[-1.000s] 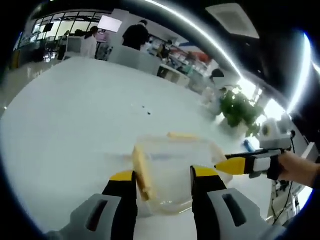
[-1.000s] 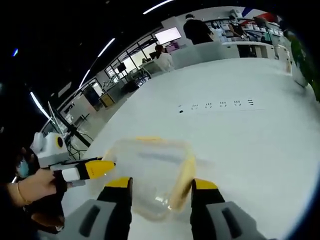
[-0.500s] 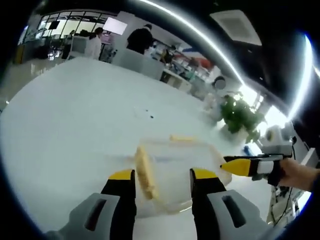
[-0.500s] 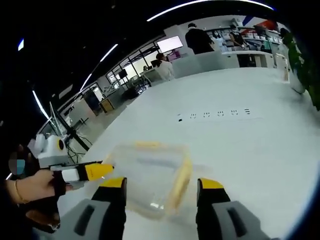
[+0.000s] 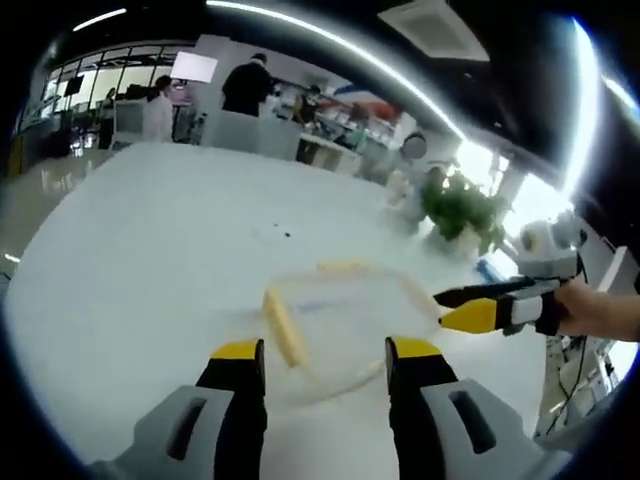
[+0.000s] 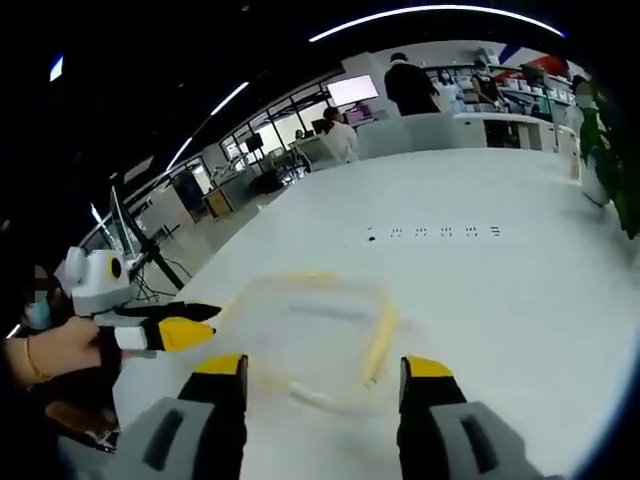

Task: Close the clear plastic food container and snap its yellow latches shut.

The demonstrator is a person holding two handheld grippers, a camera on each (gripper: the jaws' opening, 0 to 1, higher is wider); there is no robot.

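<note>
Now the clear container (image 5: 335, 320) sits on the white table (image 5: 130, 270) just ahead of both grippers, left gripper (image 5: 325, 352) and right gripper (image 6: 322, 368), whose jaws are wide apart and empty, probably ready to push its yellow latches (image 5: 284, 327) shut.

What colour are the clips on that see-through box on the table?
Yellow. The latches on the clear container show best in the left gripper view.
</note>
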